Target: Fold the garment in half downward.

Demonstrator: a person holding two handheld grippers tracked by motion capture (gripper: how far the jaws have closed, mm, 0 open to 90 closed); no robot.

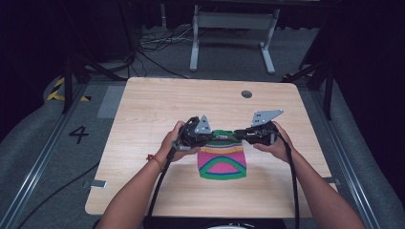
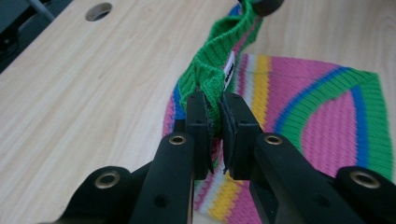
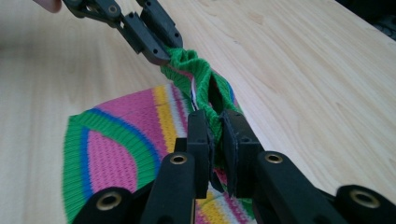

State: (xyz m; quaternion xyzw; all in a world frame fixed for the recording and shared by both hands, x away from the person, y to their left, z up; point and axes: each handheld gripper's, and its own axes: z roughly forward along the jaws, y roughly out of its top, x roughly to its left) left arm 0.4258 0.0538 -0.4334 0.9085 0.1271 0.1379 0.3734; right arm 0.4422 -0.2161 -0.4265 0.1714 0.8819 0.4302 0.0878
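A striped knit beanie (image 1: pixel 222 162) lies near the middle of the wooden table (image 1: pixel 143 143), its crown toward the person and its green ribbed cuff (image 1: pixel 220 135) lifted off the surface at the far end. The left gripper (image 1: pixel 206 138) is clamped on 1 end of that cuff; in the left gripper view its 2 jaws pinch the bunched green rib (image 2: pixel 210 84) with only fabric between the pads. The right gripper (image 1: pixel 239 135) is likewise closed on the opposite end, the rib (image 3: pixel 205 88) gathered between its jaws. The cuff hangs as a short raised band between the 2 grippers, while the pink, yellow, blue and green body of the hat rests flat on the table. A white label (image 2: pixel 228 70) shows inside the cuff. Judged from this hold, the step in hand appears to be lifting or spreading the beanie by its opening. To do it well, both hands should rise or part evenly, keeping the band level and lightly taut; an uneven pull would likely twist the knit or drag it out of 1 grip. The bites look shallow, so slow movement is advisable. A round cable hole (image 1: pixel 246 94) sits well clear at the far edge.
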